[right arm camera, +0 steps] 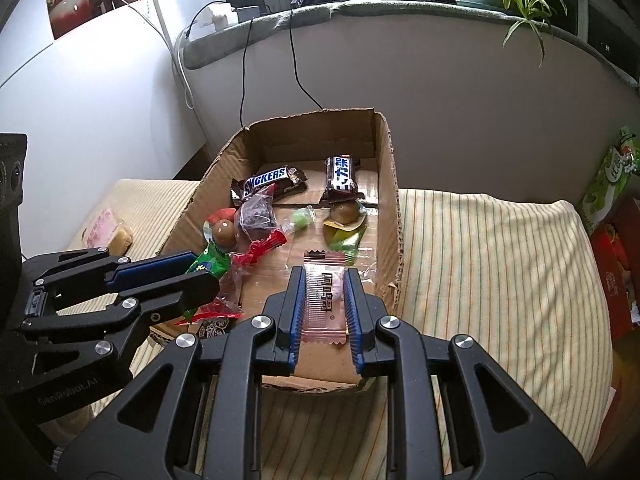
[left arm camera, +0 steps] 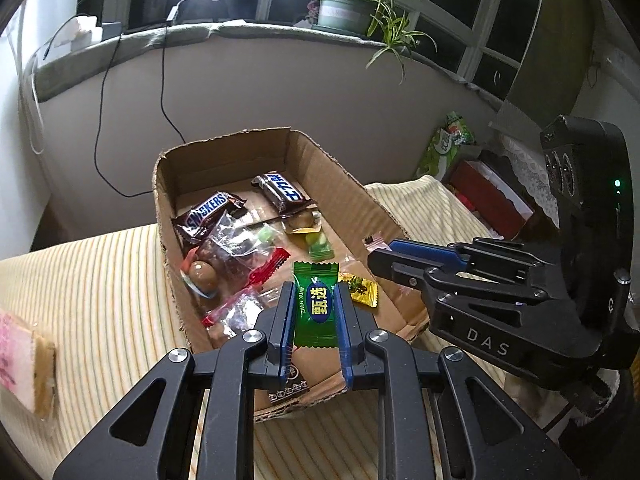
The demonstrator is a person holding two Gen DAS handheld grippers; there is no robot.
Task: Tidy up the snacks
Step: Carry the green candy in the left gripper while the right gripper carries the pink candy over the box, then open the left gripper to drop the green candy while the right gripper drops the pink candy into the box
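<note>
An open cardboard box sits on a striped cloth and holds several snacks, among them a Snickers bar. My left gripper is shut on a green wrapped candy, held above the box's near end; it also shows in the right wrist view. My right gripper is shut on a clear pink-tinted candy packet, also above the box's near end. The right gripper shows in the left wrist view, to the right of the left one.
A pink wrapped cake lies on the cloth left of the box. A green snack bag and a red box stand off the right side. A wall with hanging cables and a potted plant is behind.
</note>
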